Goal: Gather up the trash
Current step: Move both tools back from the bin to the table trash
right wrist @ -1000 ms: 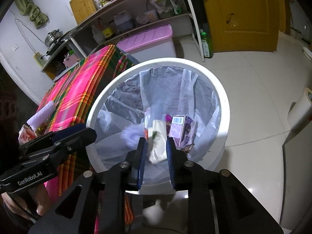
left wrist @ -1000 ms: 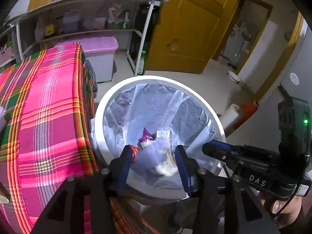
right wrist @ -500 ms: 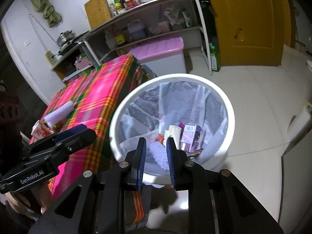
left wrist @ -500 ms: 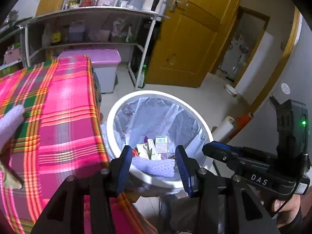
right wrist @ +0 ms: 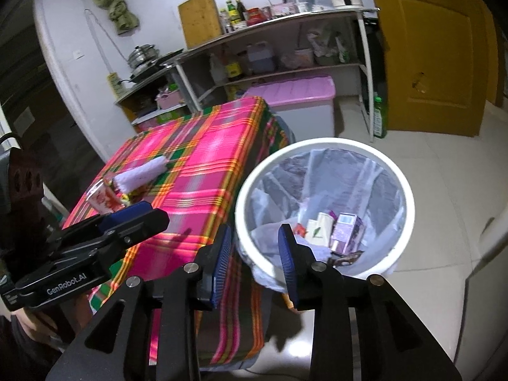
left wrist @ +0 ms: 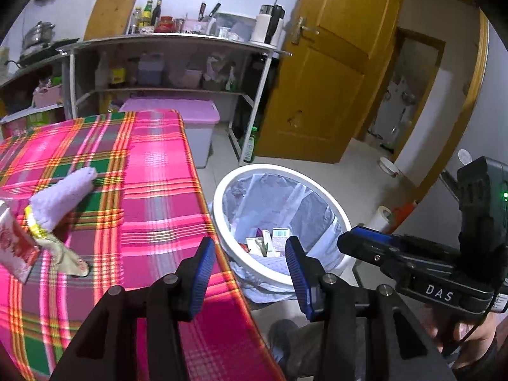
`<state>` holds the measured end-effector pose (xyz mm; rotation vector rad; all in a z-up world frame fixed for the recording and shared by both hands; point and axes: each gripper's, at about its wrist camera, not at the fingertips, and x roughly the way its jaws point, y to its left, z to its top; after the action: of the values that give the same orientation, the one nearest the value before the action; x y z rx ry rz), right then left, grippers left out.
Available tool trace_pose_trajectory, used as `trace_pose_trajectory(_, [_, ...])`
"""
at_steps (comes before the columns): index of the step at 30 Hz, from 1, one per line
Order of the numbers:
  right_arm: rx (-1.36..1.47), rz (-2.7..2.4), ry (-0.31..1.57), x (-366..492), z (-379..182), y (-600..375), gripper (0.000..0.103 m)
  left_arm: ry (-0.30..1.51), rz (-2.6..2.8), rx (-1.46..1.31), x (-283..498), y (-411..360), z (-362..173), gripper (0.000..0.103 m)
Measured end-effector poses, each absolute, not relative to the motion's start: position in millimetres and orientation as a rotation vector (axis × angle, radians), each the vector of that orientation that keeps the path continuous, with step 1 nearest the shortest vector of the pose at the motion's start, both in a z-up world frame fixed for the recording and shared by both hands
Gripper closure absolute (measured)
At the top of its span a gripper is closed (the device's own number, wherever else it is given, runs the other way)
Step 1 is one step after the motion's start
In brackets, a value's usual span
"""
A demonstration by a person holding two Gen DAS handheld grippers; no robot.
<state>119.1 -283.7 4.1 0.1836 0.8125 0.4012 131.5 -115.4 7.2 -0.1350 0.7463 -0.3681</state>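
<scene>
A white trash bin [left wrist: 320, 190] [right wrist: 403, 187] with a clear liner stands on the floor beside the table; it holds a purple box [right wrist: 344, 231], a white carton [right wrist: 319, 230] and a pale cloth [left wrist: 273, 266]. On the pink plaid tablecloth [left wrist: 152, 190] [right wrist: 203, 171] lie a pale purple rolled cloth [left wrist: 63, 197] [right wrist: 141, 174], a red-and-white packet [left wrist: 12, 247] [right wrist: 103, 198] and a yellowish wrapper [left wrist: 63, 254]. My left gripper [left wrist: 247, 270] is open and empty above the table's edge. My right gripper [right wrist: 254, 254] is open and empty near the bin's rim.
A metal shelf rack [left wrist: 165, 63] with bottles and jars stands at the back, with a pink-lidded storage box [left wrist: 177, 117] under it. A green bottle [left wrist: 250, 146] stands by a yellow door [left wrist: 324, 95]. Tiled floor [right wrist: 428, 301] lies right of the bin.
Both grippers rose and pulled back from over the bin towards the table. The right gripper's jaws, narrow before, have opened wider. Table trash has come into view.
</scene>
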Motion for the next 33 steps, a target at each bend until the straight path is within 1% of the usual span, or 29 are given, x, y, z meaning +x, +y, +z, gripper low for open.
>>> trace_pose_trajectory(9, [0.195,0.471,0.760,109,15,-272,0.071,0.711,-0.317,-0.138,109,-95,13,0.057])
trace_pose_trajectory(33, [0.080,0.578,0.834,107,3,-214,0.071,0.679,-0.145,-0.154,72,-34,10,0.057])
